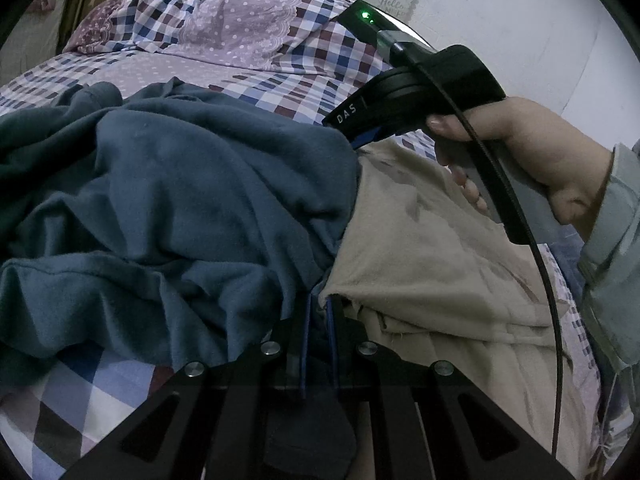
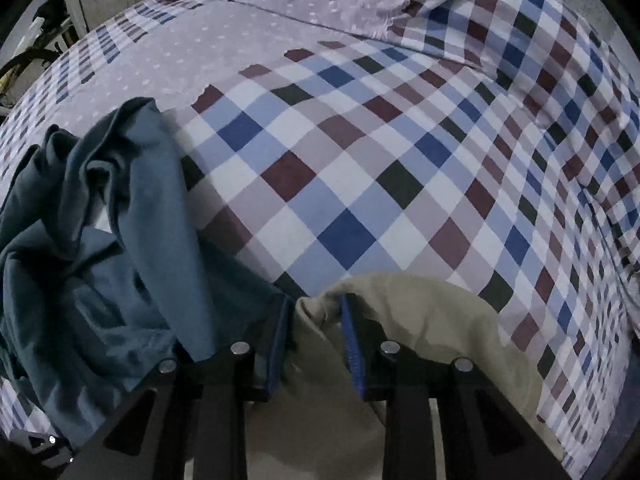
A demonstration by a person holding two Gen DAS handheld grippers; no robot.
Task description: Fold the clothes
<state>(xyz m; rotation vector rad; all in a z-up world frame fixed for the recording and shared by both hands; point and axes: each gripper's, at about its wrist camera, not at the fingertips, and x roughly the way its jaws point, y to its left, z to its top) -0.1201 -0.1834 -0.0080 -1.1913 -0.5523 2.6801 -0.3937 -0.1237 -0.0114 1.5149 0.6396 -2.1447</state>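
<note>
Left gripper (image 1: 318,312) at six o'clock of its own view, fingers drawn nearly together with dark cloth between them, seemingly pinching an edge of the rumpled slate-blue cotton garment (image 1: 168,200) right where it meets the beige fleecy garment (image 1: 432,248); which layers are actually caught cannot be told. Right gripper (image 2: 316,320) at six o'clock of its view, fingers parted about halfway, straddling a raised fold of the beige cloth (image 2: 420,320) but not visibly clamped on it. Blue garment (image 2: 100,220) heaped toward nine o'clock there, its hem draped over the left finger. Farther out, at three o'clock in the left view, a person's hand (image 1: 532,160) around the right tool's grey handle, cable trailing down. Beyond both garments, bare checked bed sheet (image 2: 360,168) toward twelve o'clock, then a lilac dotted pillow (image 1: 248,24) at the far end of the bed. Main risk: lifting both garments together, since they overlap at the pinch, dragging the pile rather than isolating one piece. Also likely: a shallow hold on the fold slipping off under the cloth's weight.
</note>
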